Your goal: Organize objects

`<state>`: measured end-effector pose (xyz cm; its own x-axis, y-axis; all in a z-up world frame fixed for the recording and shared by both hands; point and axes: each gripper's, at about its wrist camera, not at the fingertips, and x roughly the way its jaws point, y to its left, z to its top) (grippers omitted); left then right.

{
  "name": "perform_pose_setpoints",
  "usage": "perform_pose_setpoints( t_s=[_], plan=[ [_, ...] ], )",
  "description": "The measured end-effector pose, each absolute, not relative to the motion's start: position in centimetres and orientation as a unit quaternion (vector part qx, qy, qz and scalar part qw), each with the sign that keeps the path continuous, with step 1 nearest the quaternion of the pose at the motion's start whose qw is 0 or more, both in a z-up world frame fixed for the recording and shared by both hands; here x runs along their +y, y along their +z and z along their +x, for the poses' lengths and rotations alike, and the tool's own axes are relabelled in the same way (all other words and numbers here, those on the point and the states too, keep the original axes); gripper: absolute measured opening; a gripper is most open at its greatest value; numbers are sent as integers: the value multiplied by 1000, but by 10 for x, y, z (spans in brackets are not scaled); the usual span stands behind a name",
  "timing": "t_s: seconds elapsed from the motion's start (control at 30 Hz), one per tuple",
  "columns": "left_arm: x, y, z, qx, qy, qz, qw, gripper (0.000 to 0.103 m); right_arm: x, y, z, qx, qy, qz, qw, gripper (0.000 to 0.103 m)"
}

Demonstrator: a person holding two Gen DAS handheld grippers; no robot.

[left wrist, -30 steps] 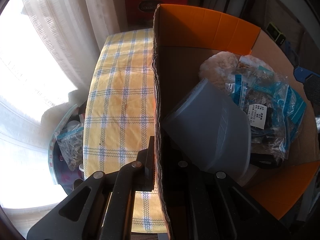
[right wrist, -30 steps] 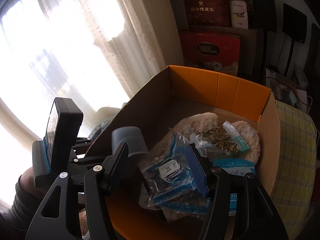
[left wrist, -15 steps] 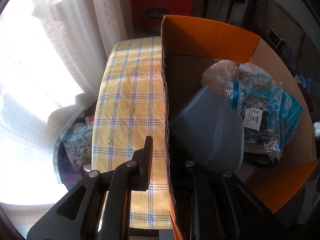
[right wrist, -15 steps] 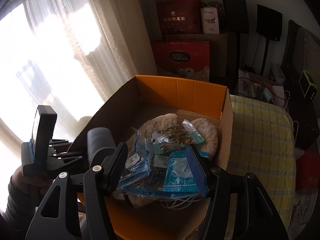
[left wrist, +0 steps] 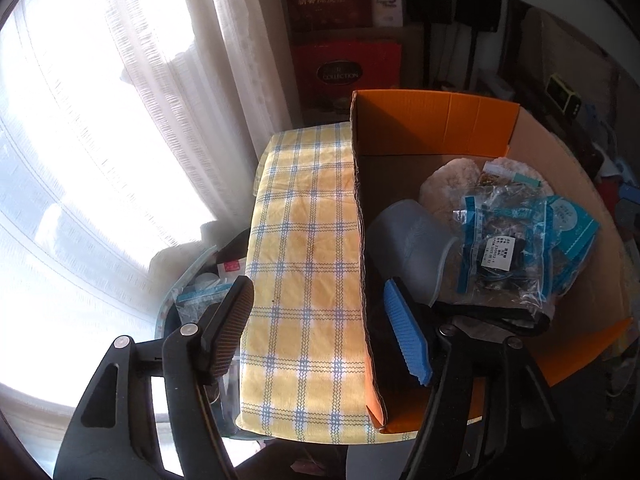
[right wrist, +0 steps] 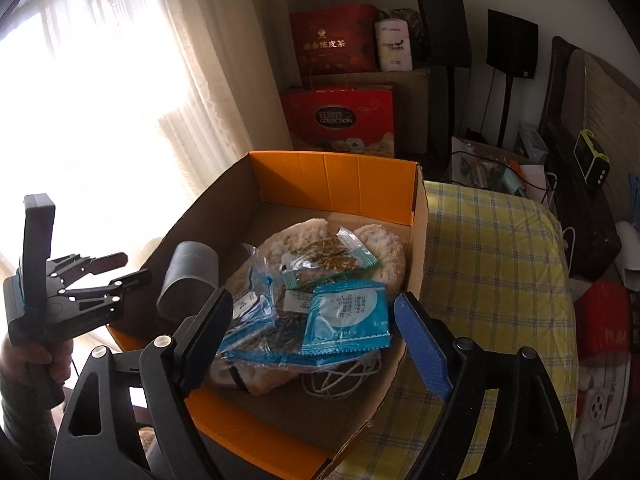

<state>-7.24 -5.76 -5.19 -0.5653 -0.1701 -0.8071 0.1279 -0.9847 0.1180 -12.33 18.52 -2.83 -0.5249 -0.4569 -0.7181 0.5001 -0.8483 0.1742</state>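
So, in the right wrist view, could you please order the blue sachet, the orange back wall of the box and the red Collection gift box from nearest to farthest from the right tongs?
1. Blue sachet: between the opening right tongs, untouched, atop the pile.
2. Orange back wall: far end of the box.
3. Red Collection gift box: behind the box, against the wall.

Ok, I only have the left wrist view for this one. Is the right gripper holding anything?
Observer: No. The right gripper hangs over the bags in the cardboard box, its fingers opening, with nothing pinched between them.
Operator: Is anything in the box that my view hides?
Observer: Yes, a white cable lies coiled at the near end, partly under the teal sachet and the other bags.
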Motion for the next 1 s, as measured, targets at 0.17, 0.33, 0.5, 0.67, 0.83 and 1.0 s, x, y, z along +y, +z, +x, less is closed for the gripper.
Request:
perform_pose_setpoints(
  t_s=[0.17, 0.33, 0.5, 0.67, 0.83, 1.0],
  plan=[
    [-57, -42, -61, -17, -892, 445, 81, 82, 196, -27, -116, 28, -882, 397, 252, 100],
    [-48, -28, -49, -14, -905, 420, 69, 98, 207, -24, -107, 26, -891, 389, 233, 102],
    [-38, -17, -38, -5, -912, 406, 53, 103, 215, -24, -98, 35, -899, 384, 205, 103],
    [-22, -9, -28, 0, -919, 392, 40, 103, 228, -26, -88, 30, -905, 383, 182, 102],
    [1, -9, -18, 1, -924, 381, 36, 103, 243, -24, -75, 17, -912, 376, 162, 103],
    [20, -14, -14, 16, -924, 381, 26, 103, 255, -24, -62, 14, -919, 369, 139, 103]
  ],
)
